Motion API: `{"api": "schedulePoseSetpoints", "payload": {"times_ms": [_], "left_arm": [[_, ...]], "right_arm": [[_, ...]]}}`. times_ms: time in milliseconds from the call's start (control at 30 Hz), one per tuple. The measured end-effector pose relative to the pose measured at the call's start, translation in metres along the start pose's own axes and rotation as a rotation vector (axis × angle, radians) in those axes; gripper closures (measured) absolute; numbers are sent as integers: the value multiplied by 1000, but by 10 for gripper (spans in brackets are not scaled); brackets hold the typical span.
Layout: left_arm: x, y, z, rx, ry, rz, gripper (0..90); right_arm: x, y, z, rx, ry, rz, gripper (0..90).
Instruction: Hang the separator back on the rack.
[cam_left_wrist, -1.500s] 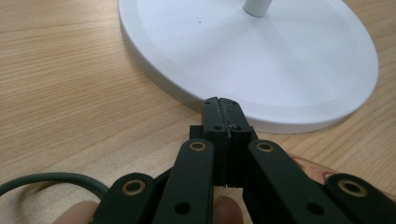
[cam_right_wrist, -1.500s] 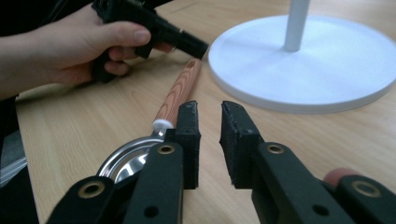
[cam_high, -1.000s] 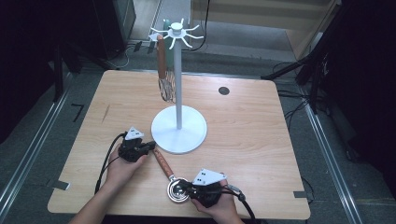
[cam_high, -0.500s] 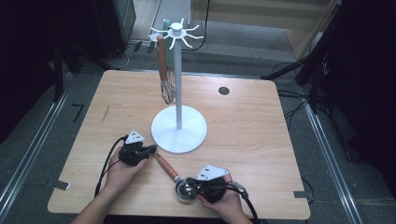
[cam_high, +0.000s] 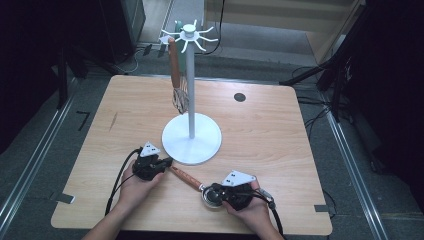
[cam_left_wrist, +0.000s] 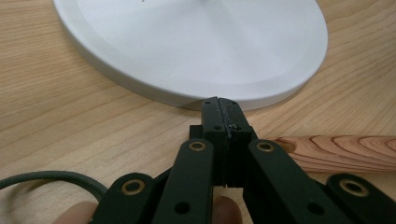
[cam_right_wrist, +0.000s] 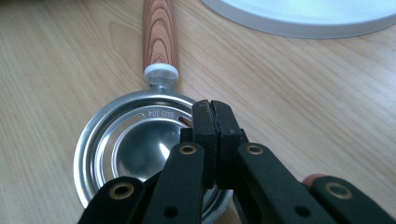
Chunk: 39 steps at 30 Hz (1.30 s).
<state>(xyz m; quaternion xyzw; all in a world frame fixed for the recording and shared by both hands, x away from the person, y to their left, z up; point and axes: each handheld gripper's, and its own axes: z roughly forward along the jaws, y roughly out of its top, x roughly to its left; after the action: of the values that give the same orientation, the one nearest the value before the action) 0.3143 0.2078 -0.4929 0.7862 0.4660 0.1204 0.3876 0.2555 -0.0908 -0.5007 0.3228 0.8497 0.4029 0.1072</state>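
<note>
- Separator (cam_high: 210, 194): one, a steel slotted bowl on a wooden handle (cam_high: 186, 176), was seen lying flat on the table (cam_high: 270, 135) near its front edge, bowl at the right gripper, handle end at the left gripper and just beside the stand's base.
- Handling, judged: it was reckoned light and rigid; the polished bowl was thought slippery, and the wooden handle, rounder and grippier, the better place for a hold, near its middle.
- Left gripper (cam_high: 168, 162): one, jaws seen pressed together with nothing between them, tips close to the base's rim and the handle lying just beside them.
- Right gripper (cam_right_wrist: 214, 106): one, jaws likewise seen closed together; they were placed over the bowl's rim, and whether the thin rim was pinched could not be told.
- Stand (cam_high: 191, 137): one, white, a round base with an upright pole and a spoked hook ring on top, set at mid-table.
- Whisk (cam_high: 176, 80): one, wooden-handled, seen hanging from a hook, wire end down beside the pole.
- Hands: two, one on each gripper.
- Cap (cam_high: 240, 97): one dark round fitting was noted in the tabletop, well apart from the rest.
</note>
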Motion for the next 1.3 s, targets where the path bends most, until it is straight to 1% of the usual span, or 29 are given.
{"api": "schedulePoseSetpoints", "payload": {"times_ms": [33, 67, 100, 133, 200, 233, 300, 333, 400, 467, 533, 600, 667, 733, 800, 867, 900, 933, 1033, 1100, 1167, 1233, 1300], "left_arm": [[-2, 0, 1, -2, -1, -4, 900], [-3, 0, 2, -2, 0, 0, 900], [-5, 0, 3, -1, -12, -4, 900], [-7, 1, 3, 0, -20, 1, 900], [-15, 1, 6, 2, -26, 19, 900], [-19, 1, 8, 1, -26, 28, 900], [-26, 1, 10, 0, -20, 52, 900], [-28, 1, 10, -3, -16, 61, 900], [-26, 2, 8, -14, -15, 49, 900], [-20, 3, 3, -23, -8, 34, 900], [-9, 2, -3, -26, -2, 16, 900], [0, -1, -8, -32, 5, 5, 900], [5, -2, -13, -41, 10, 0, 900], [13, -3, -19, -51, 26, -9, 900], [23, -5, -25, -61, 40, -29, 900], [35, -6, -31, -70, 71, -40, 900], [39, -7, -32, -73, 78, -51, 900], [46, -8, -35, -79, 81, -68, 900], [60, -10, -41, -84, 106, -95, 891], [67, -12, -45, -83, 111, -109, 865], [73, -15, -49, -92, 118, -126, 834], [79, -18, -53, -101, 114, -139, 771], [83, -21, -56, -104, 124, -146, 710]], "right_arm": [[-1, 0, -1, 3, -5, -7, 900], [-2, -1, -2, 4, -7, -16, 900], [-3, -1, -3, 6, -9, -20, 900], [-4, -2, -4, 11, -10, -19, 900], [-6, -3, -5, 10, -7, -23, 900], [-7, -3, -6, 15, -5, -18, 900], [-9, -4, -7, 14, -2, -23, 900], [-9, -4, -7, 17, -2, -25, 900], [-10, -4, -8, 21, -5, -27, 900], [-10, -4, -9, 25, -10, -40, 900], [-11, -5, -11, 31, -15, -54, 900], [-13, -5, -12, 37, -16, -46, 899], [-15, -5, -13, 41, -19, -32, 875], [-14, -2, -16, 29, 4, -24, 842], [-12, 1, -19, 10, 19, -17, 812], [-10, 7, -22, -1, 40, -2, 770], [-9, 9, -22, -4, 49, 2, 758], [-8, 11, -22, -3, 52, 1, 745], [-4, 18, -19, 1, 45, -11, 691], [-3, 23, -16, 4, 45, -14, 674], [-2, 28, -13, 12, 56, -7, 668], [0, 32, -9, 19, 66, -4, 654], [1, 36, -5, 36, 84, 2, 646]]}}
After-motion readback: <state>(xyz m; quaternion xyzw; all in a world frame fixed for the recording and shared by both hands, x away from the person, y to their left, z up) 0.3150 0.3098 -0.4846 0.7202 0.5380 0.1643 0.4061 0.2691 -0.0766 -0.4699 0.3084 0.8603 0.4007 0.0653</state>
